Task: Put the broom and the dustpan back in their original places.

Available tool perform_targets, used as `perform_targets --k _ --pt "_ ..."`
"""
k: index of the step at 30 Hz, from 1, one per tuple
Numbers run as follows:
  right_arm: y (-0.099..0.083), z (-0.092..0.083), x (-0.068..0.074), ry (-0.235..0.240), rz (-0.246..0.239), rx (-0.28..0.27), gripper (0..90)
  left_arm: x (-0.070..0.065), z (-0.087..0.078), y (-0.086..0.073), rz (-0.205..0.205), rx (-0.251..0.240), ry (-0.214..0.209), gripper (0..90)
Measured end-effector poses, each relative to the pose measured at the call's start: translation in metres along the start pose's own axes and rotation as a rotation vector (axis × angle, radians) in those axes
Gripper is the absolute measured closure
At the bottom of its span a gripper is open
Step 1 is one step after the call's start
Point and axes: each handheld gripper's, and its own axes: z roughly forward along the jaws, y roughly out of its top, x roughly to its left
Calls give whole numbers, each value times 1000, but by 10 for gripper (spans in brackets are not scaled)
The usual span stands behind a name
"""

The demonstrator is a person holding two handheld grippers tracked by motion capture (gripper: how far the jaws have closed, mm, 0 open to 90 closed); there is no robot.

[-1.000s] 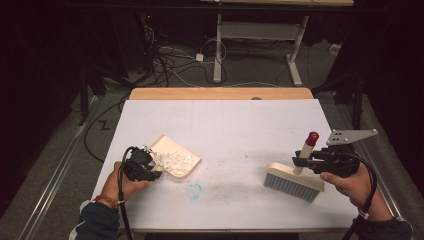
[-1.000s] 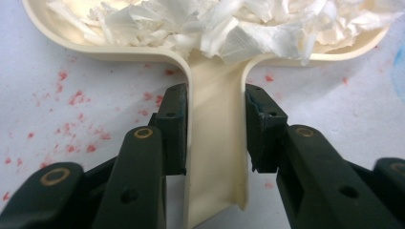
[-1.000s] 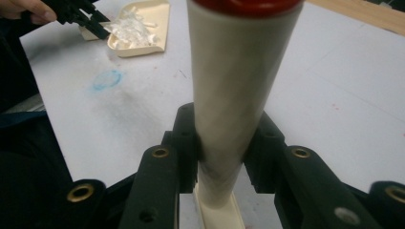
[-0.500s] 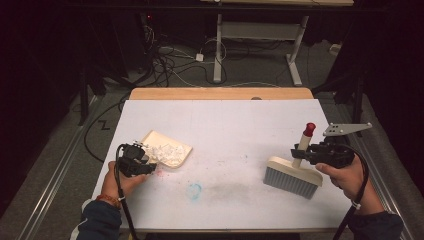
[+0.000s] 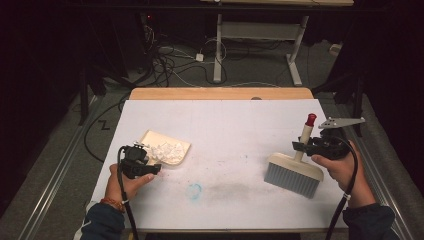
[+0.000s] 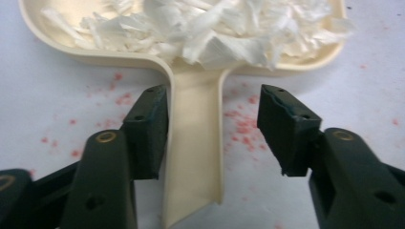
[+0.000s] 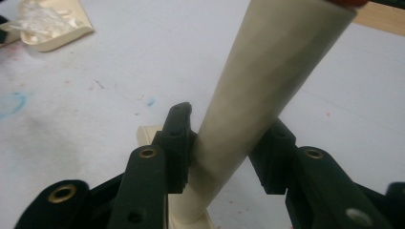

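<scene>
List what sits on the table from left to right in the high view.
left gripper → dustpan with paper scraps → blue ring mark → brush → right gripper

No readable text, labels, brands, numbers or signs on anything in view.

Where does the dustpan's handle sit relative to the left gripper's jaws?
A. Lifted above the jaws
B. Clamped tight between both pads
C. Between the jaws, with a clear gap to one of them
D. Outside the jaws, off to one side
C: in the left gripper view the dustpan handle lies on the table between the left gripper jaws, which have just been opening, with a gap to one pad.
</scene>
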Motion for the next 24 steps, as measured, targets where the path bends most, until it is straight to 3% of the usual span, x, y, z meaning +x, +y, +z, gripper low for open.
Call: perform_targets --k 2,6,10,15,19,21,24 --pt "2 5 -2 -8 8 4 626 -9 -1 -3 28 13 0 285" --pt "8 15 -5 -40 1 11 621 -20 -2 -9 80 13 30 254" --pt "12 24 -7 -59 1 19 620 -20 -14 -13 127 -66 43 224" --pt "19 35 -14 -91 11 21 620 -21 -32 -18 227 -235 43 200" --pt "25 47 -23 -110 16 35 617 -24 -42 -21 309 -366 69 200" --pt "26 55 -27 -119 16 40 609 -28 -45 -21 359 -397 89 199" --pt "27 68 -35 -142 18 60 593 -31 -46 -22 396 -433 93 199"
